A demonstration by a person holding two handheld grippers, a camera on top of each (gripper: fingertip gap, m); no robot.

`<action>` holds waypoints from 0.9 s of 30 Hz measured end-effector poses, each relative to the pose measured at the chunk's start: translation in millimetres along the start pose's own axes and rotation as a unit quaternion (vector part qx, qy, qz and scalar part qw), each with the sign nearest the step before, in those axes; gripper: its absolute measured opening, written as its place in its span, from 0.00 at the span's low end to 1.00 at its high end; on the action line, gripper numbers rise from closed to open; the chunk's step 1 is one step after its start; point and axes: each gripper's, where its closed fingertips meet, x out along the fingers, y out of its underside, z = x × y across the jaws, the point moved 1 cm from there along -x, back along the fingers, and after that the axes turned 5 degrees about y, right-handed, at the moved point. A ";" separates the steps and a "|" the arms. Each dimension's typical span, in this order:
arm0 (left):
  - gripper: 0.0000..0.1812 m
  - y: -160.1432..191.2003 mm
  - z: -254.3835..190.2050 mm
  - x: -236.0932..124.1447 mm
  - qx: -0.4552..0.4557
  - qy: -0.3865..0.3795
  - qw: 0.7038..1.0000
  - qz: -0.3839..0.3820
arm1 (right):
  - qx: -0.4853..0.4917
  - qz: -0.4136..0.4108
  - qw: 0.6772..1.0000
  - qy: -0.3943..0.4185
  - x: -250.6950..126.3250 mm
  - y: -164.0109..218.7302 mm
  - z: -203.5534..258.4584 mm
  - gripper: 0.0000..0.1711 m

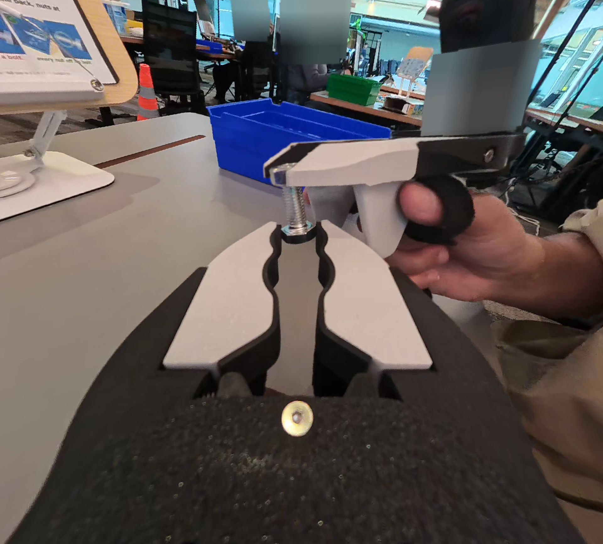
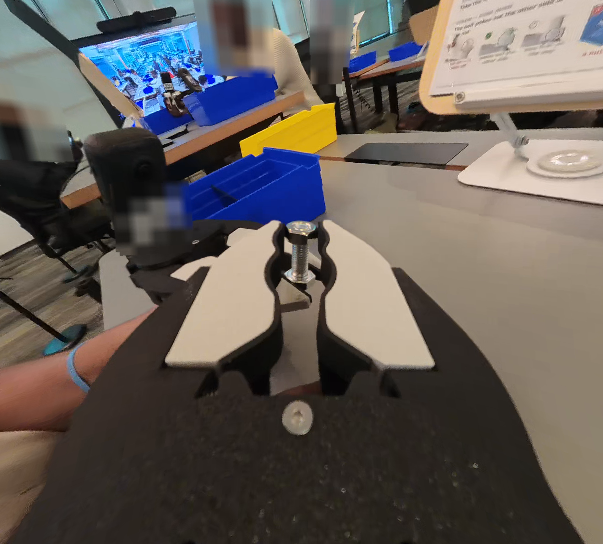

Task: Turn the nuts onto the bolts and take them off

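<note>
I have a steel bolt (image 1: pixel 294 202) held upright between my two tools, above the grey tabletop (image 1: pixel 98 251). It is small, rigid and light, but the plating is slick — round thread gives the pads nothing to bite, so the hex flats are the places to hold. That is how it sits now: my right hand-held gripper (image 2: pixel 300 231) is clamped on the bolt head (image 2: pixel 301 228) at its tips, at 12 o'clock in its own view, with the shank hanging down between the fingers toward the nut (image 2: pixel 299 277). My left hand-held gripper (image 1: pixel 297 234) is closed on that nut (image 1: pixel 297 230), also right at the fingertips, 12 o'clock from its camera, the thread rising from it.

From the left view the right tool comes in from 3 o'clock, and the blue bin (image 1: pixel 293 133) lies beyond at 12 o'clock. I judge the nut to be near the thread's end. Whether it is going on or coming off I cannot tell. A fingertip hold this shallow could slip if I twist hard.
</note>
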 end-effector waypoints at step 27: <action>0.11 -3.4 -8.5 -0.1 -0.024 0.042 0.999 -0.014 | -0.009 -0.003 0.984 -0.181 1.6 -0.6 6.3 0.11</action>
